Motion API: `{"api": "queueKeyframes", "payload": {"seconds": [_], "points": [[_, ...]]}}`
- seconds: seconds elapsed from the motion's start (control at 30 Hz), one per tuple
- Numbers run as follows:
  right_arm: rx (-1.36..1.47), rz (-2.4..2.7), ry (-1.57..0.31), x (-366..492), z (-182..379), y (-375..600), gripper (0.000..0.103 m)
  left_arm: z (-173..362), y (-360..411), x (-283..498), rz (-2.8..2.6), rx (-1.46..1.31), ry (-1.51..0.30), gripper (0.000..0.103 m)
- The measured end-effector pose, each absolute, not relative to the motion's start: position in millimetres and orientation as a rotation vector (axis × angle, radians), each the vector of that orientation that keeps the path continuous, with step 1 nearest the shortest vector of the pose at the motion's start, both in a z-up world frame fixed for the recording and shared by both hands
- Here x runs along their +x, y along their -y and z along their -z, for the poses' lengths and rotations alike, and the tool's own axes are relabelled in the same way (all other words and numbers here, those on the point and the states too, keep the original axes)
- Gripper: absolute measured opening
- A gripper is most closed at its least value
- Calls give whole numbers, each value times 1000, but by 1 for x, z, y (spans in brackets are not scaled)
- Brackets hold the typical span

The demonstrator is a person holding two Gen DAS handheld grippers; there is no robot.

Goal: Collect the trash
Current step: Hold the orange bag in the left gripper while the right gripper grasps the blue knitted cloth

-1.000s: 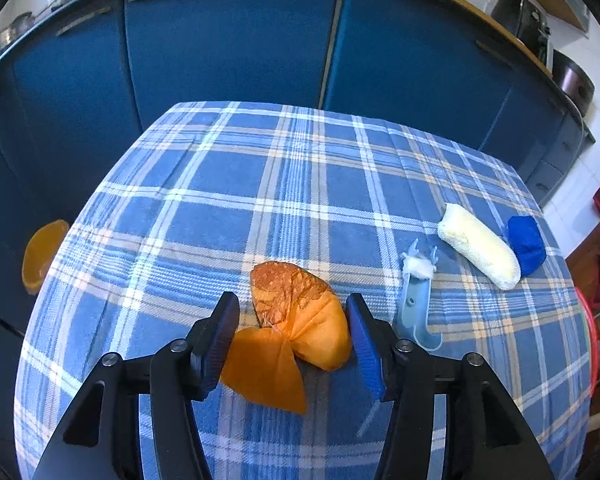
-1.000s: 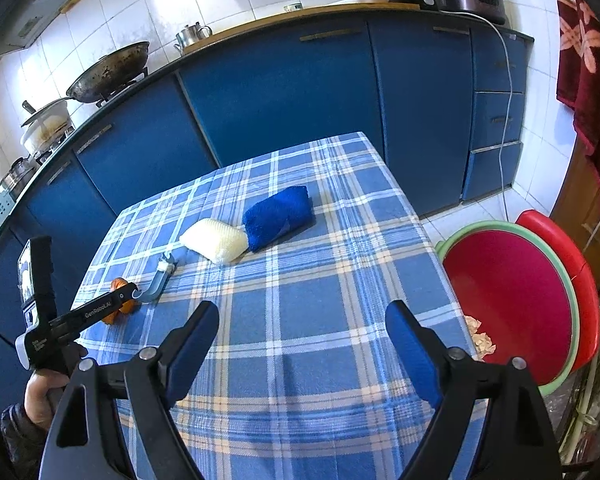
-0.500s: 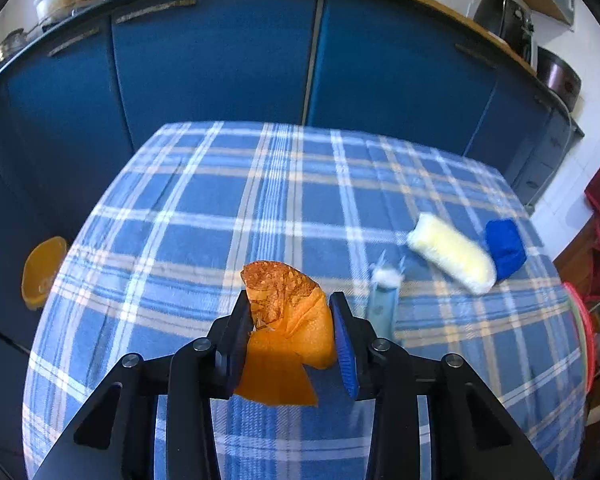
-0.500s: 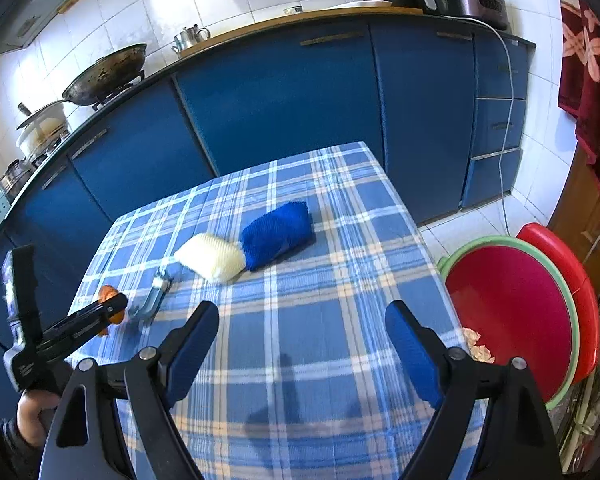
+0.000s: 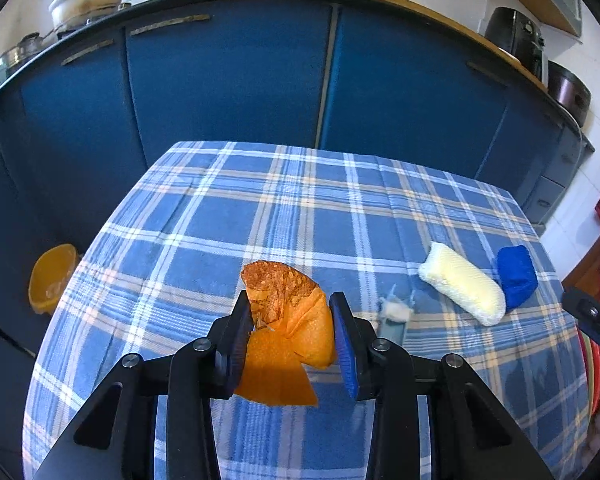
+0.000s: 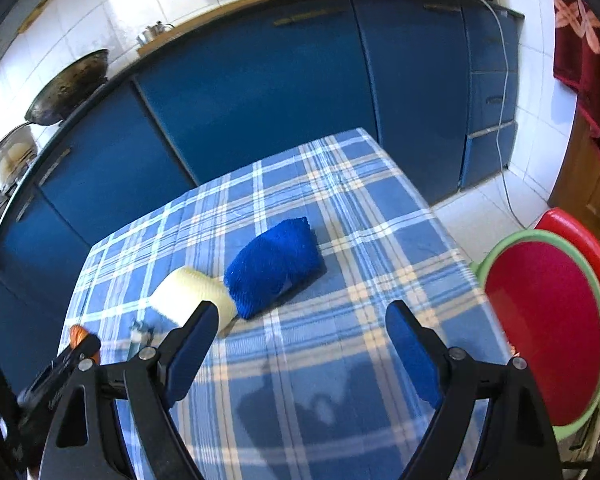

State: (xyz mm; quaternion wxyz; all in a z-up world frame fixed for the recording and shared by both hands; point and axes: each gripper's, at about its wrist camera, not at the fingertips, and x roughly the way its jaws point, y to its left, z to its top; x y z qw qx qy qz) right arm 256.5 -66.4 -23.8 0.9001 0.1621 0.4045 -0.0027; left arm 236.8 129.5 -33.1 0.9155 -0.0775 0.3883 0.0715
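Table under blue plaid cloth, set before blue kitchen cabinets; red bin beside table's right edge. Left hand-held gripper clamped on orange wrapper, now raised off cloth; 1.0 s ago fingers stood apart around it. Right hand-held gripper spread wide, moved closer to blue sponge and white roll.

No legible text, labels, brands or numbers on anything in either view.
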Motion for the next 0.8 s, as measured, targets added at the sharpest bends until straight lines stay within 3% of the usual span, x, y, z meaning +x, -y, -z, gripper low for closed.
{"api": "queueKeyframes", "payload": {"seconds": [0.4, 0.53, 0.63, 0.8], "points": [[307, 50, -866, 305, 44, 43, 87, 39, -137, 239, -123, -203, -803, 39], [277, 47, -895, 310, 54, 37, 73, 39, -138, 240, -117, -211, -804, 39], [229, 57, -887, 308, 54, 33, 57, 40, -138, 240, -113, -210, -806, 39], [227, 53, -890, 305, 54, 35, 45, 39, -138, 240, -111, -205, -802, 39]]}}
